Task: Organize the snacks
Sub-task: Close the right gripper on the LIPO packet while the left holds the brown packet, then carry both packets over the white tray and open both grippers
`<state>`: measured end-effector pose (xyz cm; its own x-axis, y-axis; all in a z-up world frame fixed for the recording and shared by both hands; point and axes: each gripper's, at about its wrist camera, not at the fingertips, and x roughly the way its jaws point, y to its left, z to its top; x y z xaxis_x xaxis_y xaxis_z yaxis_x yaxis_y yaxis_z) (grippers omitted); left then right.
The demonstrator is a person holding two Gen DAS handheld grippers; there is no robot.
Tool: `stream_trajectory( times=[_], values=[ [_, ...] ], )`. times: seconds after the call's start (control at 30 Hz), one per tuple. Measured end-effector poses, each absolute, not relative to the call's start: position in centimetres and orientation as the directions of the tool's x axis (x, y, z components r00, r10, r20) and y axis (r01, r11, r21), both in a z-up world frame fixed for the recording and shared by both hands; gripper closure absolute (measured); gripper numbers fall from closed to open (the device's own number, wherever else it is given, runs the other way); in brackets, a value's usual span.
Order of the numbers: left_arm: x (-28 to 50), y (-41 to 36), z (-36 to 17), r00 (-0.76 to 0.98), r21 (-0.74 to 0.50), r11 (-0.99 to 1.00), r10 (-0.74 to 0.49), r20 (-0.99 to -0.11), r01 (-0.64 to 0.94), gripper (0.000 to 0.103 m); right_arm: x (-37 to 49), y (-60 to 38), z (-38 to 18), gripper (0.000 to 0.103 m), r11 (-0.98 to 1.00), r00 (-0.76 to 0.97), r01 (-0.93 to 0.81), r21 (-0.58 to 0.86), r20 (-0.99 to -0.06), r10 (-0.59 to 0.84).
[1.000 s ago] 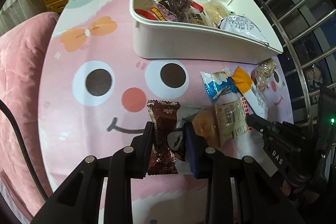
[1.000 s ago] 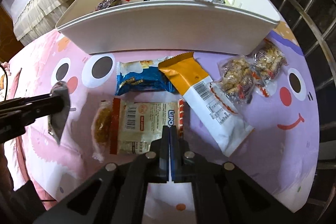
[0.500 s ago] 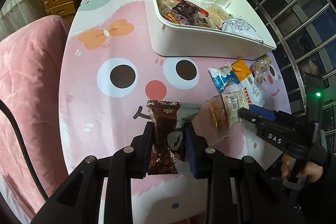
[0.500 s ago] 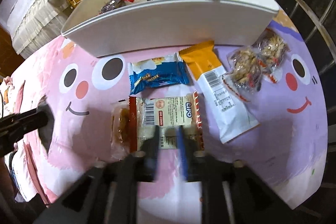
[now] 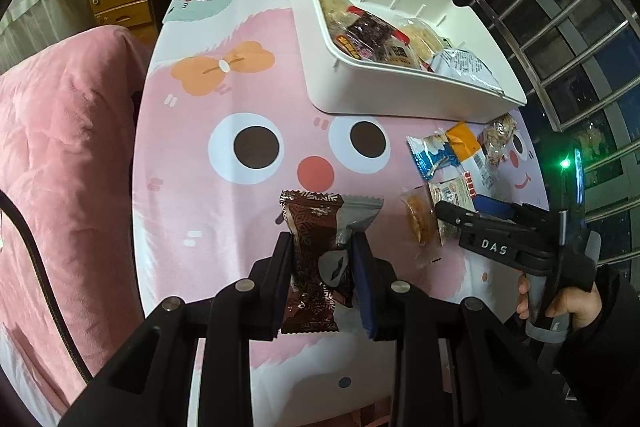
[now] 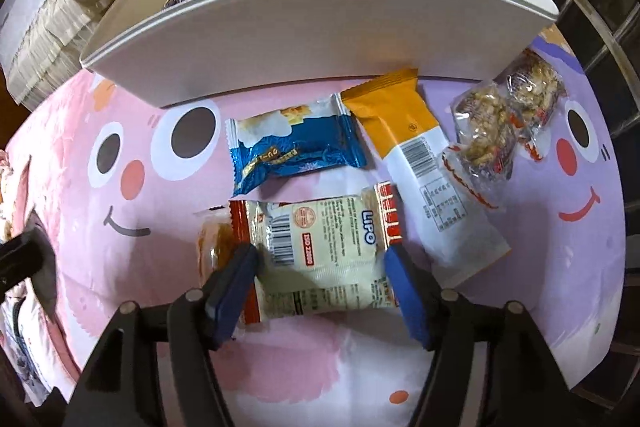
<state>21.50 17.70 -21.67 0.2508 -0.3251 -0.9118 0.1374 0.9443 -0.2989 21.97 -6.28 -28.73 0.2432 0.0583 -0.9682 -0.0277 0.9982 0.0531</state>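
Observation:
My left gripper (image 5: 322,259) is shut on a brown snack packet (image 5: 310,247) with a grey packet (image 5: 352,219) beside it, both lifted above the pink cartoon tablecloth (image 5: 224,227). My right gripper (image 6: 320,267) hovers low over a white Lipo wafer packet (image 6: 320,247); its jaws are opening and straddle the packet without pressing it. A clear-wrapped pastry (image 6: 214,247) lies at the left finger. The white bin (image 5: 400,83) holds several snacks at the table's back.
A blue packet (image 6: 296,155), an orange-and-white bar (image 6: 424,167) and clear nut bars (image 6: 504,131) lie before the bin wall (image 6: 320,27). A pink cushion (image 5: 60,167) lies left of the table. Window bars (image 5: 560,7) stand at the right. A hand (image 5: 560,303) grips the right gripper's handle.
The right gripper's jaws went from shut to wide apart and sank toward the Lipo packet. The left gripper rose and drew back with the brown packet, so the table looks farther.

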Motion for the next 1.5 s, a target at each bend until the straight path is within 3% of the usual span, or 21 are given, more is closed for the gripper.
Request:
stream_trajectory(
  times=[0.43, 0.57, 0.67, 1.07, 1.5],
  values=[
    [23.7, 18.2, -19.0, 0.290, -0.313, 0.944, -0.330, -0.898, 0.105, 0.076, 24.0, -4.4, -29.7, 0.036, 0.999, 0.203, -0.031, -0.014, -0.979, -0.007],
    [25.0, 17.6, -18.0, 0.293, -0.310, 0.945, -0.327, -0.898, 0.105, 0.076, 24.9, -4.1, -30.0, 0.047, 0.998, 0.174, -0.053, -0.019, -0.985, -0.010],
    [25.8, 17.1, -17.3, 0.305, -0.311, 0.944, -0.329, -0.894, 0.108, 0.076, 25.5, -3.6, -29.9, 0.052, 0.998, 0.163, -0.069, -0.008, -0.987, 0.003],
    [29.9, 13.5, -14.2, 0.297, -0.319, 0.936, -0.349, -0.889, 0.146, 0.075, 27.0, -4.7, -29.6, 0.052, 0.982, 0.014, -0.152, 0.111, -0.993, 0.114],
    [34.9, 9.2, -11.9, 0.293, -0.287, 0.942, -0.329, -0.898, 0.175, 0.075, 29.3, -7.9, -21.1, 0.052, 0.938, 0.017, -0.262, 0.225, -0.971, 0.238]
  ],
)
